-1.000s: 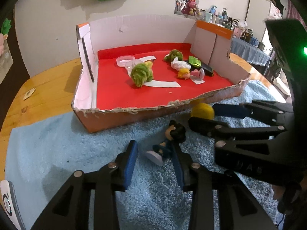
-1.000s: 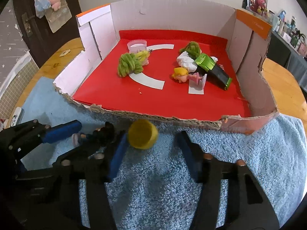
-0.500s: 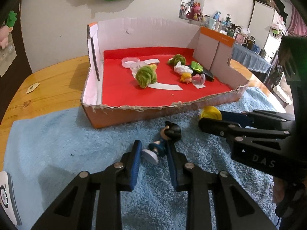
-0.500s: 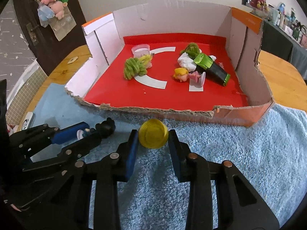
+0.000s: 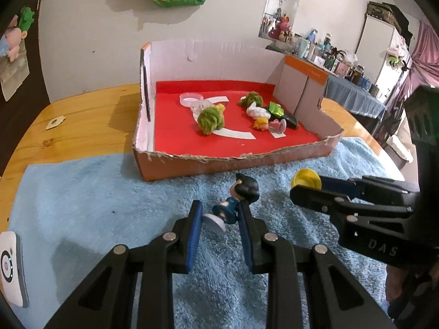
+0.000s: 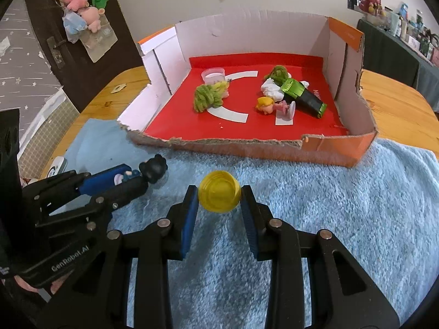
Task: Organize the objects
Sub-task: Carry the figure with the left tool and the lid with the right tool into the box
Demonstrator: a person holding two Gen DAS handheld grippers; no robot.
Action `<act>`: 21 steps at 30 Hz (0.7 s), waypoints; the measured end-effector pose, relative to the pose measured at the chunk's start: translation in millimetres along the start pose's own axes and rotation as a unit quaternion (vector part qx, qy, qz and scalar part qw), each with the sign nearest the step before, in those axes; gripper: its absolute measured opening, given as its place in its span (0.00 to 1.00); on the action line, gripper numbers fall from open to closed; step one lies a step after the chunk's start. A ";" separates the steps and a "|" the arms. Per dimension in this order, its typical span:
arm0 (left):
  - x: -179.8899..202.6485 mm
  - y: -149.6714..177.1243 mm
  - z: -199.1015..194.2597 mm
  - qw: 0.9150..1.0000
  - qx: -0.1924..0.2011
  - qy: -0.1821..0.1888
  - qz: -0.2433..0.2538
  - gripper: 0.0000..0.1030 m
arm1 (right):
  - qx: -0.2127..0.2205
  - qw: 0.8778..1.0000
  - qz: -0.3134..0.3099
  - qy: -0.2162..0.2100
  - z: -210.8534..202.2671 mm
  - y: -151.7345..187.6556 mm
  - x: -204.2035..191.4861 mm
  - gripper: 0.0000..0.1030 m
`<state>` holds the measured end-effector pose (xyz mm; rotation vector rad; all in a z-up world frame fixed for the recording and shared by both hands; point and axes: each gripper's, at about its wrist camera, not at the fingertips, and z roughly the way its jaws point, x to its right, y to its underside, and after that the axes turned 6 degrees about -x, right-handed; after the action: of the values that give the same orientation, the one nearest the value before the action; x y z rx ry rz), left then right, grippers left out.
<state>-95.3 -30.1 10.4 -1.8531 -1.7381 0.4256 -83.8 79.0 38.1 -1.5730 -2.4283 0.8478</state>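
A small dark-haired figurine [image 5: 239, 196] in blue, tilted on its side, is pinched between the blue pads of my left gripper [image 5: 219, 211], just above the blue towel [image 5: 96, 205]. Its head [image 6: 153, 166] sticks out past the left gripper [image 6: 124, 178] in the right wrist view. My right gripper [image 6: 219, 196] is shut on a round yellow cap [image 6: 219, 194], also seen beside the left hand [image 5: 306, 181]. Both grippers hang side by side in front of the open cardboard box [image 5: 233, 160] with a red floor [image 6: 247, 131].
Inside the box lie a green yarn ball [image 6: 207, 98], a clear round lid [image 6: 213, 74], a blonde figurine [image 6: 266, 105], a green-and-black pack [image 6: 301, 96] and a white crumpled piece [image 6: 271, 89]. The towel covers a wooden table [image 5: 82, 115]. A white device [image 5: 9, 268] sits at the towel's left edge.
Both grippers closed, the left on the dark-haired figurine and the right on the yellow cap, then rose slightly off the towel and drew back from the box.
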 end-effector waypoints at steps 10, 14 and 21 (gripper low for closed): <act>7.2 -2.4 -18.5 1.000 0.020 0.005 0.001 0.27 | 0.018 1.000 -0.008 -0.006 -24.3 7.7 -9.2 0.29; 11.4 -9.5 -24.3 1.000 0.030 0.008 0.006 0.27 | 0.028 1.000 -0.012 -0.007 -33.9 4.5 -11.4 0.29; 14.4 -25.1 -24.4 0.999 0.037 0.011 0.009 0.27 | 0.040 0.999 -0.012 -0.005 -43.4 -7.4 -9.3 0.29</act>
<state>-99.8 -20.2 46.7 -1.8169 -1.6700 0.4685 -68.5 85.4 79.9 -1.5115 -2.3823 0.9385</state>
